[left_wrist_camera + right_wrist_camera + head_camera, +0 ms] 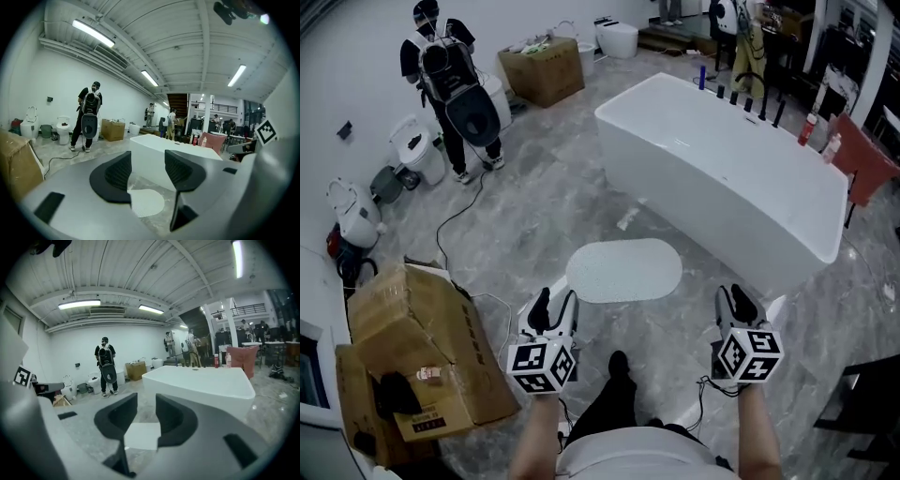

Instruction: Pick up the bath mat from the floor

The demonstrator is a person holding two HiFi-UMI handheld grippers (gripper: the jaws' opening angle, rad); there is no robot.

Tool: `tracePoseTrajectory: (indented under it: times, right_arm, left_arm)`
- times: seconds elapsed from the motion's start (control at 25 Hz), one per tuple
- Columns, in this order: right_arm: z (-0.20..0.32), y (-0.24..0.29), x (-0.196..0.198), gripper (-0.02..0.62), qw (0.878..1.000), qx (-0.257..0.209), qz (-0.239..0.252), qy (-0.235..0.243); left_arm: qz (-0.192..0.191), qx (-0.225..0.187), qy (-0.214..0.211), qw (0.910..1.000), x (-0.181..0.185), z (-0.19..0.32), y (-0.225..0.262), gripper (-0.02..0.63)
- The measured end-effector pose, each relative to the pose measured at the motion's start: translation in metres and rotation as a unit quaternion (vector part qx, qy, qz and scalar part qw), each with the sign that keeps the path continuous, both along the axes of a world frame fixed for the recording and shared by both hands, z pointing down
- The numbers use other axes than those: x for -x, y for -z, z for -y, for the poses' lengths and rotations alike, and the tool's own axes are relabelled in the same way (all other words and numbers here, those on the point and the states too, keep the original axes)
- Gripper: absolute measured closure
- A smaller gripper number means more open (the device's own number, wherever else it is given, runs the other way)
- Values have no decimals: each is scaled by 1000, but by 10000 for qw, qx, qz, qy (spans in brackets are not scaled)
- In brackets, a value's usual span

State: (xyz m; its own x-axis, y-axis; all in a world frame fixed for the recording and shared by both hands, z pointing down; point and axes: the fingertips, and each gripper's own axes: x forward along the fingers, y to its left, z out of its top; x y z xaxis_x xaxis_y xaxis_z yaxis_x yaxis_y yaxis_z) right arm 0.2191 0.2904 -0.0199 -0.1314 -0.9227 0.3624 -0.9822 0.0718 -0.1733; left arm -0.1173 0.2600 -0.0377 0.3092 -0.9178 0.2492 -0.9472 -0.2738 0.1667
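The bath mat [623,270], a pale oval, lies flat on the grey marble floor just in front of the white bathtub [722,178]. My left gripper [553,307] hovers at the mat's near left edge, open, nothing between its pads. In the left gripper view the mat [146,202] shows on the floor below the gap of the left gripper [147,169]. My right gripper [736,302] is to the right of the mat, apart from it, open and empty. In the right gripper view a white flat patch [142,436] shows beneath the right gripper [146,417].
A large cardboard box [422,356] stands close at my left. A person [455,84] carrying a toilet seat stands at the back left near toilets [417,150] and a cable [455,220] on the floor. The tub blocks the right side ahead.
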Motion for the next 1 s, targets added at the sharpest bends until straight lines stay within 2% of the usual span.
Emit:
tracePoseTrajectory:
  times: [0.24,0.44,0.8,1.0]
  right_arm:
    - [90,-10,23,488,9997,225,-17,-77]
    - [140,-20,38,488,9992,385,-114,60]
    - [223,-78,55,488,9947,844,-93,574]
    - [274,-117,70,488,9891,1083,46,1000]
  left_arm:
    - [-11,143,92,9999,42,90,-15,380]
    - [-92,318,279,9991,65,141,-32,371]
    - [-29,729,623,9954,77,205,-83,356]
    - [88,899,999,9909,89,236,-111,342]
